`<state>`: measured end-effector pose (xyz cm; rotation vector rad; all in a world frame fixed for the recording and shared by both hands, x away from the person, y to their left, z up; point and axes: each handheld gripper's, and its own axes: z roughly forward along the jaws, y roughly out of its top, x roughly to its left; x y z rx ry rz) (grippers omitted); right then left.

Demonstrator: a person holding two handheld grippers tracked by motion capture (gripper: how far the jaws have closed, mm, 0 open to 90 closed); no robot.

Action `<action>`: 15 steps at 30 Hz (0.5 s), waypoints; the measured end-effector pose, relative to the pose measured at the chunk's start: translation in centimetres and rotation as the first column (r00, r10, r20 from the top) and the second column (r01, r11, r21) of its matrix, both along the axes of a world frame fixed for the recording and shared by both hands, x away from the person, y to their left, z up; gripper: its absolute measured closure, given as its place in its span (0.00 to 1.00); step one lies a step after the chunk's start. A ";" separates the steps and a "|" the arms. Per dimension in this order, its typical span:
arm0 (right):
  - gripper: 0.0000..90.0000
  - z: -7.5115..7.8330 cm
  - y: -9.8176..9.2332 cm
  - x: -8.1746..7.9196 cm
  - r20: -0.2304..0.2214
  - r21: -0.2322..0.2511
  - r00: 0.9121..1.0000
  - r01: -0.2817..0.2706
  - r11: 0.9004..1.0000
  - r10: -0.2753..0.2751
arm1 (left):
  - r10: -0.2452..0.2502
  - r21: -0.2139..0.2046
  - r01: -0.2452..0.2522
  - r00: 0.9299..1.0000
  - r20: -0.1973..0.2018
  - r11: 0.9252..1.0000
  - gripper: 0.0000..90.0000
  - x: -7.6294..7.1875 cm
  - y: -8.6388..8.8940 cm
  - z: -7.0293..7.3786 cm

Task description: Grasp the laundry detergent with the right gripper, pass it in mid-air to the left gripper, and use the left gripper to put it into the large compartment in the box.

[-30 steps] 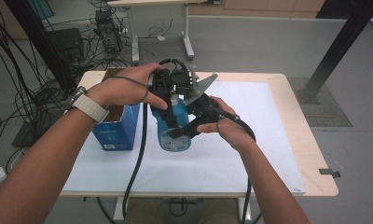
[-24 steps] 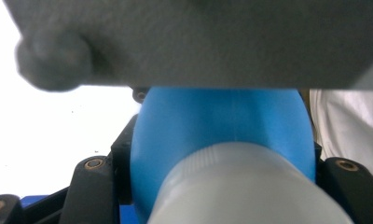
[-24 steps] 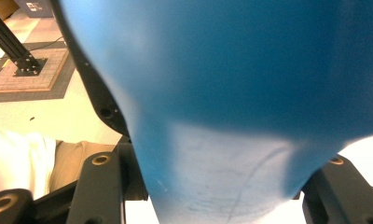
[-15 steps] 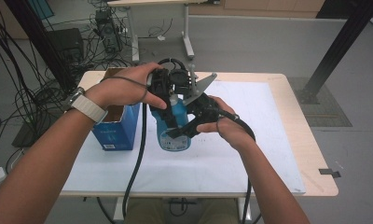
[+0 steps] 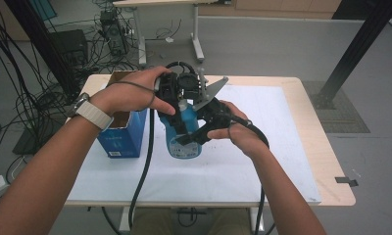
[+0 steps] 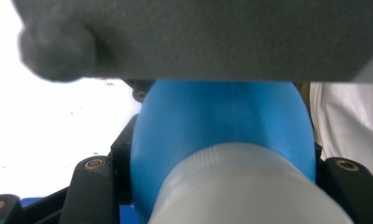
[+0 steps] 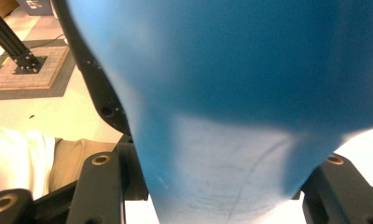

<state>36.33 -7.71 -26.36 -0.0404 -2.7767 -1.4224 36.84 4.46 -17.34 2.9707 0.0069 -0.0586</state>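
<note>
Nothing has moved since the earlier frame: on the one white-covered surface [image 5: 262,161], one open blue box [image 5: 119,137] stands near the left edge, and just beside it, about midway along, one blue bottle [image 5: 180,139] stands upright. The two tongs hold it, the left tongs [image 5: 177,98] closed on its grey cap [image 6: 250,186] and the right tongs [image 5: 196,137] clamped around its body. If the cap is twisted while the lower grip is loose, the bottle could spin, tip or spill.

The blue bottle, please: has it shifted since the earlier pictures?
No. The blue bottle stands at the same spot beside the blue box, clamped by both grippers.
</note>
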 end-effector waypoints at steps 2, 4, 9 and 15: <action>0.49 0.0 0.0 0.0 0.000 0.000 1.000 -0.001 1.000 0.001 | -0.001 0.001 0.001 1.000 -0.001 1.000 0.44 0.0 0.0 0.0; 0.49 0.0 0.0 0.1 0.004 0.001 1.000 -0.005 1.000 0.005 | -0.001 0.000 0.001 1.000 0.000 1.000 0.44 0.0 0.0 0.0; 0.49 0.1 0.0 0.1 0.001 -0.001 1.000 -0.004 1.000 0.004 | 0.003 -0.009 -0.003 1.000 -0.002 1.000 0.44 0.0 0.1 0.1; 0.49 0.2 -0.1 0.1 0.003 -0.004 1.000 -0.004 1.000 0.004 | -0.001 -0.005 0.001 1.000 0.004 1.000 0.44 0.0 0.0 0.1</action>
